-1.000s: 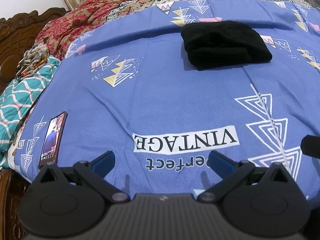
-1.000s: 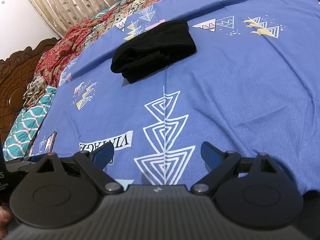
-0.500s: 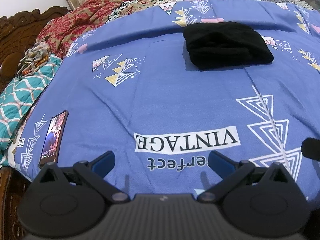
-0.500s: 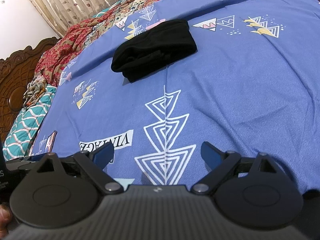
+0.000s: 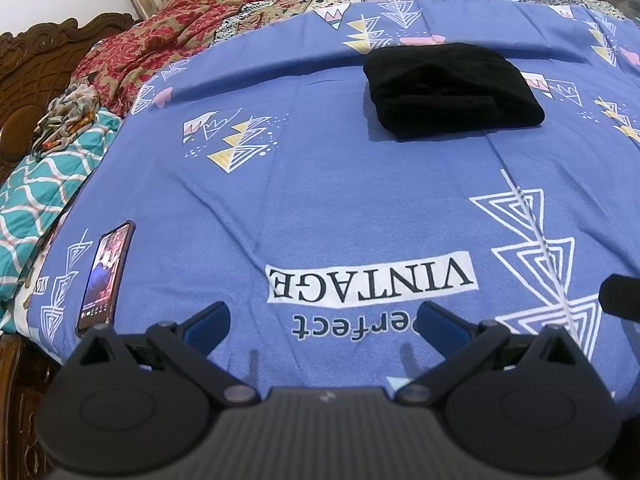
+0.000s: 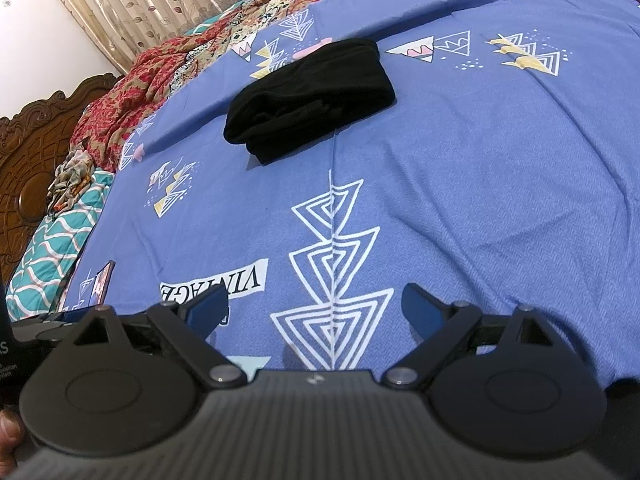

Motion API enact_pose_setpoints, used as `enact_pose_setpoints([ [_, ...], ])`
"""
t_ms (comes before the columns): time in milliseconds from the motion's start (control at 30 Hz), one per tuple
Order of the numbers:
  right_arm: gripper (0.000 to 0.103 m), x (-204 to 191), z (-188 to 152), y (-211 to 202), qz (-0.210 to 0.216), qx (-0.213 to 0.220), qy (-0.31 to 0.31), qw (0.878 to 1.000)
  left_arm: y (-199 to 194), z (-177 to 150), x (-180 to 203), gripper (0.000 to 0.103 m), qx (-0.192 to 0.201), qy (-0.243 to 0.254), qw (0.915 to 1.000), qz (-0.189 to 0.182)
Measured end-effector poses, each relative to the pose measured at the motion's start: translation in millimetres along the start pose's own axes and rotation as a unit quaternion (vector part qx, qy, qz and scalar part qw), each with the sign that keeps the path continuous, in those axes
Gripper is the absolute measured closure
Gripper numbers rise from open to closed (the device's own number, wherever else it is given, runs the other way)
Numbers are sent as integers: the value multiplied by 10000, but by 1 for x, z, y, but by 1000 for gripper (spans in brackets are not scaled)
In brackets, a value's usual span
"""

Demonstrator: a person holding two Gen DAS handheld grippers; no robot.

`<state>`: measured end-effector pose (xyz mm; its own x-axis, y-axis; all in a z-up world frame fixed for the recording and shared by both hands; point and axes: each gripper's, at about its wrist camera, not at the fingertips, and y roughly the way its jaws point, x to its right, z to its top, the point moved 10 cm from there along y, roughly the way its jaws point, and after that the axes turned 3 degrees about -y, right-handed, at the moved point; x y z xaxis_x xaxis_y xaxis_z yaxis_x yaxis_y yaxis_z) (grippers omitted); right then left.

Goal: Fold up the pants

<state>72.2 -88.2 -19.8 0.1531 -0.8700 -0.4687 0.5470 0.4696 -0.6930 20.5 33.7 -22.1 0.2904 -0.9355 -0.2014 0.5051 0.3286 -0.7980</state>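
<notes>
Left wrist view drifted slightly: black pants (image 5: 454, 90) sit bit lower and further right in frame than 1 s ago, phone (image 5: 105, 276) likewise shifted right. Right wrist view: minimal shift, pants (image 6: 310, 98) barely lower in frame.

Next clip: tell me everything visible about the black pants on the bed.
The black pants look like soft, matte knit fabric, already folded into a compact, roughly rectangular bundle of several stacked layers, with the layered edges and a raised band facing the cameras. The bundle lies flat, casting a slight shadow, toward the far part of the blue patterned bedsheet, touching only that sheet. No waistband, pockets or label can be made out. Both claws are open, well short of it, holding nothing.
</notes>
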Motion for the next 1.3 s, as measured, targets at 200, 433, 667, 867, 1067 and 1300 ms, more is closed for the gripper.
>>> enact_pose_setpoints([
  [200, 8, 0, 0, 0, -2, 2, 0, 10000, 0, 0, 0, 0, 3, -4, 10000, 2],
  [433, 8, -2, -2, -1, -1, 9, -21, 10000, -1, 1, 0, 0, 16, 5, 10000, -4],
  [667, 8, 0, 0, -2, 9, 1, -45, 10000, -1, 2, 0, 0, 19, 1, 10000, -23],
  [867, 8, 3, 2, -3, 15, -11, -55, 10000, -1, 2, -1, 0, 17, -9, 10000, -20],
  [1067, 8, 3, 2, -2, 15, -11, -55, 10000, -1, 3, -1, 0, 10, -7, 10000, -30],
  [1300, 8, 4, 3, -2, 16, -23, -48, 10000, 1, 2, 1, 0, -2, -2, 10000, -54],
])
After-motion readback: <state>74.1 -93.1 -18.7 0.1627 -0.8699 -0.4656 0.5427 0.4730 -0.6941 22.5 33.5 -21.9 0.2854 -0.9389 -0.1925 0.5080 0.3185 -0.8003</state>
